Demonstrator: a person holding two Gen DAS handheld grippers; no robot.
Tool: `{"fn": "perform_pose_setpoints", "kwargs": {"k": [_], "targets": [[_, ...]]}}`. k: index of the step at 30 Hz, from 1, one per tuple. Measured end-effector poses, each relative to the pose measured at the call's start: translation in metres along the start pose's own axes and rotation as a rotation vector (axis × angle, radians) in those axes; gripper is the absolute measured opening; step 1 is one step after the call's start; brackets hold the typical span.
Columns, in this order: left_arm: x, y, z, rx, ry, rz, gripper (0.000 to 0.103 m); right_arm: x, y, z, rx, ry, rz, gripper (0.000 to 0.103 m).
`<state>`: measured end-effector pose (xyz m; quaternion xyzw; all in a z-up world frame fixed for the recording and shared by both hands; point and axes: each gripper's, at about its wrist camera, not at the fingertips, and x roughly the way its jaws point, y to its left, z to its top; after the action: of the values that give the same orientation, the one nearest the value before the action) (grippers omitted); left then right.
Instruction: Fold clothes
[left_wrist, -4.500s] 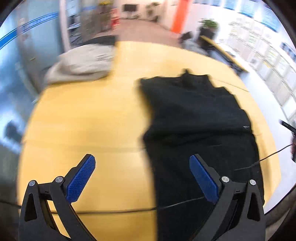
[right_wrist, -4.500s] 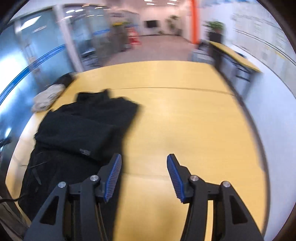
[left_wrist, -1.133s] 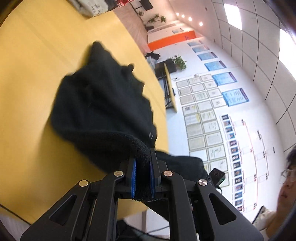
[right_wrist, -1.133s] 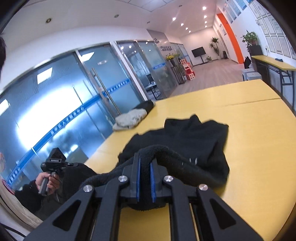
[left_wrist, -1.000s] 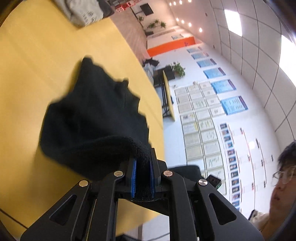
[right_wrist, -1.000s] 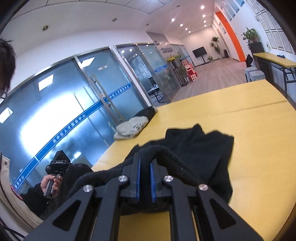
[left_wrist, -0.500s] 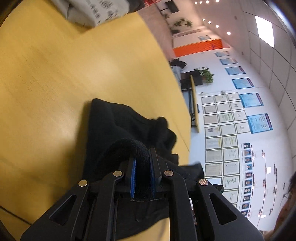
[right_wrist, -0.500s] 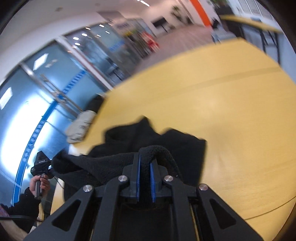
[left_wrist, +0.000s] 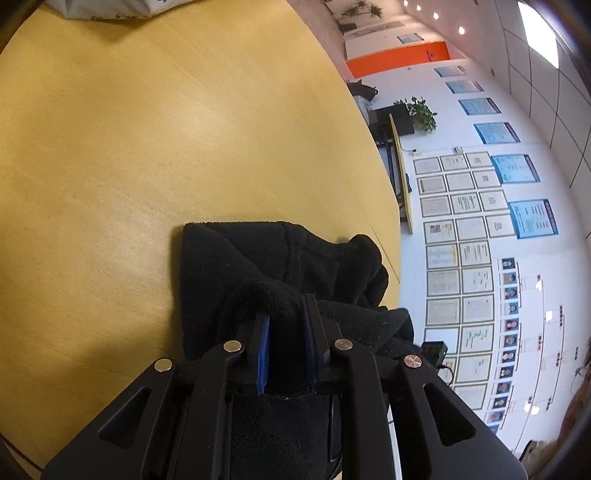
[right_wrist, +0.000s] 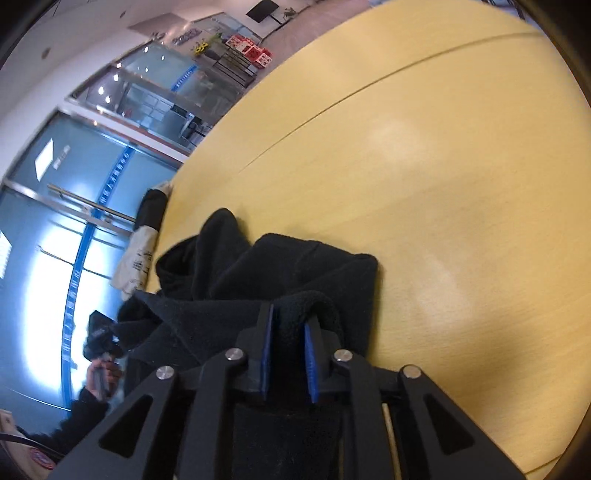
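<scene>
Fleece (left_wrist: 236, 266), black and bunched, lies on your yellow bench (left_wrist: 147, 147), doubled over on itself with its far edge flat on the wood. Your left tongs (left_wrist: 286, 314) have a thick fold of it between their blue pads (left_wrist: 263, 354), and their jaws are opening; a gap shows between the pads and the cloth. Your right tongs (right_wrist: 288, 328) sit at the other end of the same fold, cloth draped over the right pad (right_wrist: 310, 362), and their jaws are opening too. In the right view the fleece (right_wrist: 295, 266) piles toward the bench's (right_wrist: 443, 184) left edge, and a pale garment (right_wrist: 138, 254) lies farther back along that edge. A hand (right_wrist: 101, 373) holding a dark device shows at lower left beyond the bench.
</scene>
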<state>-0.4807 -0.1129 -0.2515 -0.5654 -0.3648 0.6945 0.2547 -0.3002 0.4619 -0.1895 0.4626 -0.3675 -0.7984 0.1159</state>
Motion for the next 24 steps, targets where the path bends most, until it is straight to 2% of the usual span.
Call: {"fn": "perform_pose_setpoints", "kwargs": {"k": [2, 3, 4, 5, 6, 8, 10, 11, 13, 15, 17, 19, 20, 21, 22, 23, 24], "targets": [[-0.008, -0.014, 0.003, 0.053, -0.011, 0.026, 0.021, -0.007, 0.005, 0.0, -0.021, -0.023, 0.022, 0.026], [-0.017, -0.021, 0.005, 0.074, -0.031, 0.033, 0.032, -0.016, 0.012, -0.001, -0.036, -0.059, 0.011, 0.045], [-0.029, -0.024, 0.008, 0.08, -0.07, 0.043, 0.043, -0.03, 0.013, 0.001, -0.041, -0.126, -0.019, 0.078], [-0.041, -0.027, 0.01, 0.083, -0.112, 0.053, 0.069, -0.044, 0.011, 0.003, -0.028, -0.188, -0.023, 0.089], [-0.055, -0.029, 0.013, 0.082, -0.166, 0.061, 0.078, -0.059, 0.009, 0.006, -0.014, -0.249, -0.022, 0.092], [-0.076, -0.037, 0.018, 0.107, -0.232, 0.063, 0.079, -0.089, 0.007, 0.011, 0.003, -0.358, -0.004, 0.092], [-0.08, -0.054, 0.016, 0.195, -0.242, 0.133, 0.08, -0.102, 0.03, 0.013, -0.118, -0.393, -0.052, 0.093], [-0.069, -0.065, 0.012, 0.259, -0.207, 0.144, 0.081, -0.097, 0.05, 0.012, -0.219, -0.367, -0.074, 0.094], [-0.037, -0.083, 0.001, 0.391, -0.101, 0.146, 0.081, -0.068, 0.092, 0.006, -0.421, -0.246, -0.073, 0.094], [0.006, -0.097, -0.011, 0.518, 0.036, 0.136, 0.081, -0.018, 0.124, -0.004, -0.566, -0.05, -0.009, 0.094], [0.042, -0.097, -0.016, 0.588, 0.114, 0.194, 0.081, 0.03, 0.136, -0.011, -0.58, 0.074, 0.079, 0.092], [0.066, -0.083, -0.009, 0.572, 0.14, 0.232, 0.08, 0.076, 0.144, -0.015, -0.576, 0.18, 0.144, 0.089], [0.07, -0.077, -0.004, 0.558, 0.129, 0.219, 0.08, 0.092, 0.135, -0.008, -0.533, 0.178, 0.105, 0.089], [0.068, -0.071, 0.003, 0.535, 0.108, 0.181, 0.08, 0.104, 0.123, 0.001, -0.492, 0.169, 0.054, 0.083], [0.065, -0.068, 0.01, 0.512, 0.091, 0.15, 0.079, 0.11, 0.11, 0.01, -0.452, 0.159, 0.02, 0.06], [0.061, -0.063, 0.016, 0.494, 0.076, 0.135, 0.072, 0.112, 0.096, 0.017, -0.418, 0.146, 0.005, 0.044], [0.058, -0.058, 0.02, 0.488, 0.074, 0.133, 0.062, 0.106, 0.085, 0.022, -0.397, 0.118, -0.019, 0.013]]}}
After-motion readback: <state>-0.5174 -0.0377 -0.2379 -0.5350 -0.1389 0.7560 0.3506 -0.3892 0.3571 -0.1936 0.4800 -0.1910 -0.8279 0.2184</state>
